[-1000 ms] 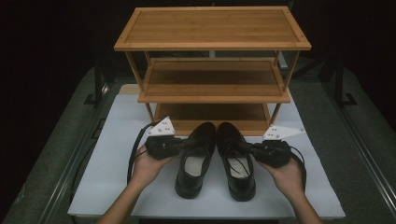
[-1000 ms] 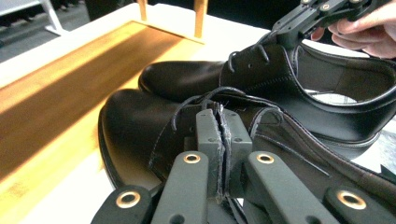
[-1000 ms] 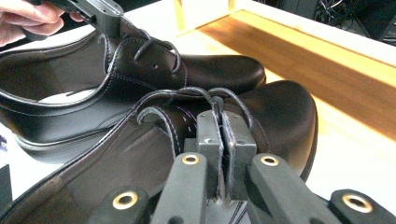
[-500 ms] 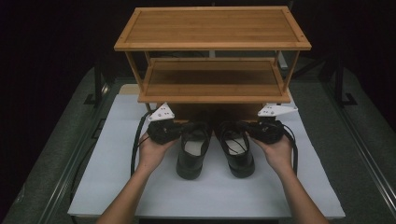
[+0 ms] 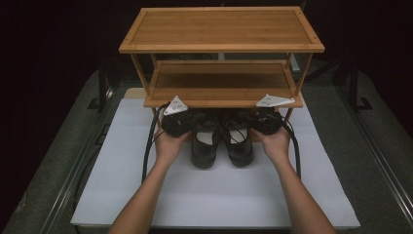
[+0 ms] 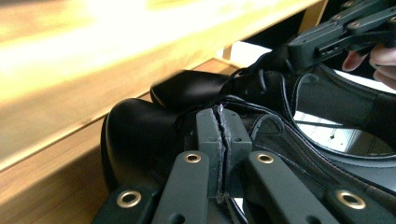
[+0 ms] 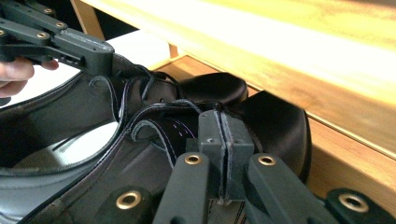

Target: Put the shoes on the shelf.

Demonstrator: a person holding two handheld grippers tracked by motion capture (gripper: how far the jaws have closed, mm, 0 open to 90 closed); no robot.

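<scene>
A: Both shoes have slid forward since a second ago — then they lay whole on the white mat, and now their toes are under the rack's point(image 5: 221, 102) bottom shelf.

B: And the grippers?

A: Each one went forward with its shoe. Left gripper point(image 6: 222, 122) has its jaws pressed together on the top edge of the left shoe point(image 5: 204, 141), by the laces. Right gripper point(image 7: 219, 125) does the same on the right shoe point(image 5: 238, 140). From above, both grippers sit just under the front edge of the middle shelf.

B: Where does the pair sit now?

A: Side by side near the far edge of the mat point(image 5: 126, 165), toes on the wooden bottom shelf, heels out on the mat toward the person. The two shoes look to be touching, or close to it.

B: So which step is this?

A: Pushing the pair into the lowest shelf, I'd judge — partway, since the heels are not yet in.

B: Next move?

A: Keep pushing level and straight, both hands together so the shoes stay parallel. The grippers are close beneath the middle shelf, so they need to stay low. Once the heels are on the shelf, spread the jaws and draw back toward the near edge.
</scene>
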